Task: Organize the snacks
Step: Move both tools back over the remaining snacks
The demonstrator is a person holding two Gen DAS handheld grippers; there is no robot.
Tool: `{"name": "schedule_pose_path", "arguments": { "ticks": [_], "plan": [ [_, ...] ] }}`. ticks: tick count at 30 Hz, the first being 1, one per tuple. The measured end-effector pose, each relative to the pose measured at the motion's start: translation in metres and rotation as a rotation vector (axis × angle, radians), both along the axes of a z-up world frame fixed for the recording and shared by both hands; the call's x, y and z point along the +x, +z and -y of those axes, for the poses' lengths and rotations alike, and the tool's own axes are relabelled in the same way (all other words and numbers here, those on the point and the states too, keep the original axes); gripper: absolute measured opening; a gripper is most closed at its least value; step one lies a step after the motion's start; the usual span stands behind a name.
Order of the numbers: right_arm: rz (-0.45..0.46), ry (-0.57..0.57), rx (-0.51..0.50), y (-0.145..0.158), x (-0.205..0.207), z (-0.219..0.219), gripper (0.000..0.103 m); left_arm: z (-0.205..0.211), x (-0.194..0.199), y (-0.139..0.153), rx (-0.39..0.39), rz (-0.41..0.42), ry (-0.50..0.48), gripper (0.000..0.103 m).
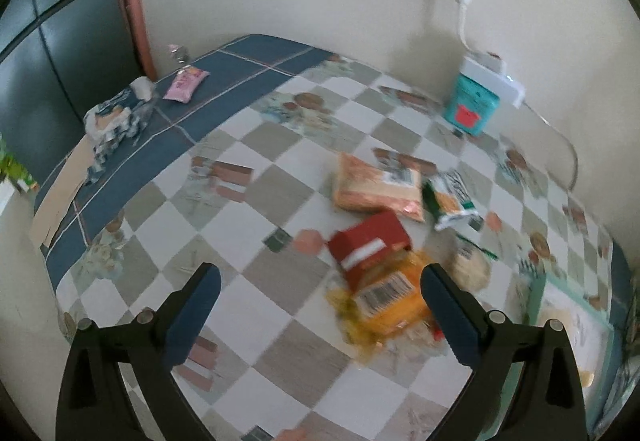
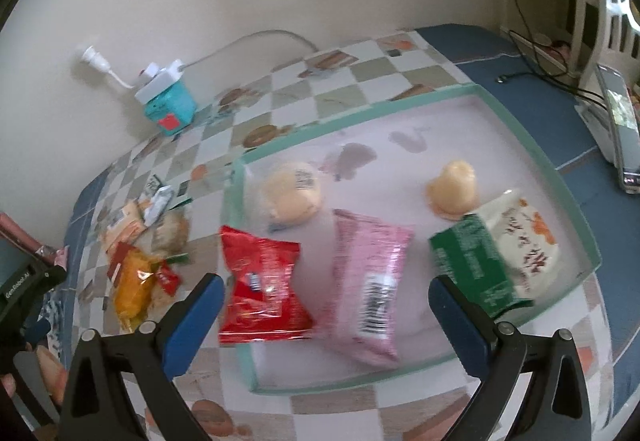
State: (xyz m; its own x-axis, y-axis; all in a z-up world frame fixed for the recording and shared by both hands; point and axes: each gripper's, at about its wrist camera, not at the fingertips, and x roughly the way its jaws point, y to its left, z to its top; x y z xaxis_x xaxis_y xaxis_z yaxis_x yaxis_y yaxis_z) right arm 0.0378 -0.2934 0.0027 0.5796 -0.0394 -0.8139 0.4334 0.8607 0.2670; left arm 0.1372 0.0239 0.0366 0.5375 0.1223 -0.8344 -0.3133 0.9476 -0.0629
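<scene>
My left gripper [image 1: 320, 289] is open and empty above the checkered tablecloth [image 1: 256, 209]. Ahead to its right lies a pile of snacks: a red box [image 1: 370, 243], a yellow packet [image 1: 390, 301], an orange packet [image 1: 374, 187] and a green-white packet [image 1: 450, 201]. My right gripper [image 2: 326, 305] is open and empty over the near edge of a green-rimmed tray [image 2: 520, 121]. The tray holds a red packet [image 2: 262, 293], a pink packet [image 2: 372, 289], a green-white packet [image 2: 496, 253] and two pale buns [image 2: 290, 195] [image 2: 454, 187]. The snack pile [image 2: 136, 261] lies left of the tray.
A teal box [image 1: 472, 103] with a white power adapter stands by the wall, also in the right wrist view [image 2: 172, 107]. A pink packet [image 1: 186, 83] and crumpled wrappers [image 1: 114, 121] lie at the far left. A phone on a stand [image 2: 618, 121] and cables are at the right.
</scene>
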Motion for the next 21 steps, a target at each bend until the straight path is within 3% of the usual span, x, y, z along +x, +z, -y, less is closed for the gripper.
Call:
{"name": "schedule_pose_path", "arguments": {
  "ticks": [13,21],
  "plan": [
    [0.011,0.136,-0.076,0.022,0.034,-0.068,0.103,-0.091,-0.001,-0.020,-0.121,-0.017,0.175,0.100],
    [-0.007,0.268,-0.116,0.049,0.087,-0.112,0.103,-0.113,0.035,-0.016,-0.100,-0.005,0.058,0.100]
  ]
}}
